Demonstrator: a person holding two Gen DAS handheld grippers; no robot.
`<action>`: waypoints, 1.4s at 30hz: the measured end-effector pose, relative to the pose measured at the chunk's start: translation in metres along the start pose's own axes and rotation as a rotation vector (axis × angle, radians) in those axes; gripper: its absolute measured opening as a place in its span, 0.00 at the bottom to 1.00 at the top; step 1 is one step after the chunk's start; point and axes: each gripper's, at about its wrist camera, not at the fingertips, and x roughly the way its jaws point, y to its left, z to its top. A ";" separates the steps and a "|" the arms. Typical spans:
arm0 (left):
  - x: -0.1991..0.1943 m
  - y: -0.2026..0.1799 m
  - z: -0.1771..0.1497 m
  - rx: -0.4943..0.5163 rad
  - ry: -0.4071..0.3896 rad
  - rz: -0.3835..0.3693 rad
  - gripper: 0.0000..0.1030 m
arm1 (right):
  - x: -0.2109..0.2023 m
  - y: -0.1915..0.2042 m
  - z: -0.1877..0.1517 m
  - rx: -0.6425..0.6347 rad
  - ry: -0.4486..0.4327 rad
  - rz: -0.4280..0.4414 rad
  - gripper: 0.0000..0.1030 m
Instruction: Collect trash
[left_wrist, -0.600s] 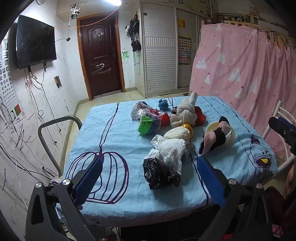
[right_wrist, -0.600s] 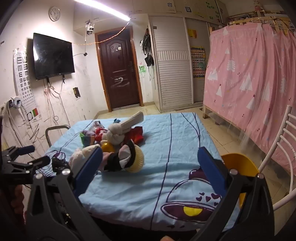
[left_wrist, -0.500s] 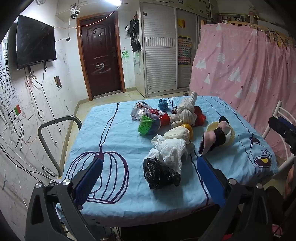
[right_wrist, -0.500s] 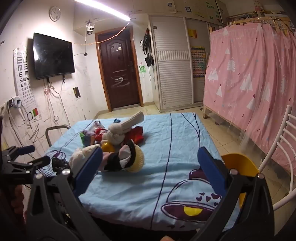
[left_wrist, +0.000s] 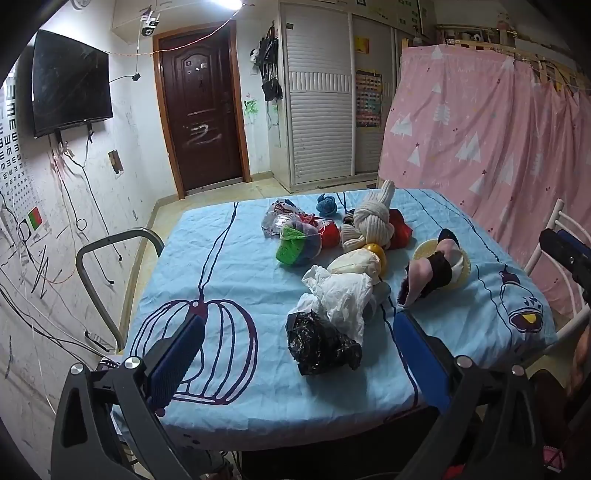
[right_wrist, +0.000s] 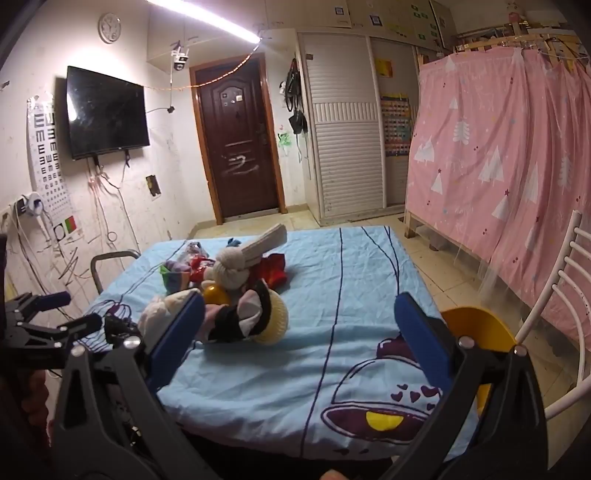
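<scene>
Left tool (left_wrist: 295, 354): jaws wide, empty, above black bag (left_wrist: 320, 349)
Right tool (right_wrist: 299, 332): jaws wide, empty, over tabletop (right_wrist: 332, 369)

Left wrist view: looks down from the near edge of the table (left_wrist: 229, 266) toward the door (left_wrist: 201, 122). Right wrist view: lower and further right, facing likewise. Both share the pile of socks (left_wrist: 369, 229) (right_wrist: 236, 266).
</scene>
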 end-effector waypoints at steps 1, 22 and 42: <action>0.000 0.000 0.000 0.000 -0.001 0.001 0.91 | -0.001 0.001 0.000 -0.001 -0.001 0.001 0.95; 0.000 0.002 -0.002 0.001 0.003 0.002 0.91 | -0.002 0.000 0.000 -0.002 -0.003 0.000 0.95; 0.001 -0.001 -0.006 0.013 0.005 0.002 0.91 | -0.002 0.000 0.000 -0.003 -0.003 0.000 0.95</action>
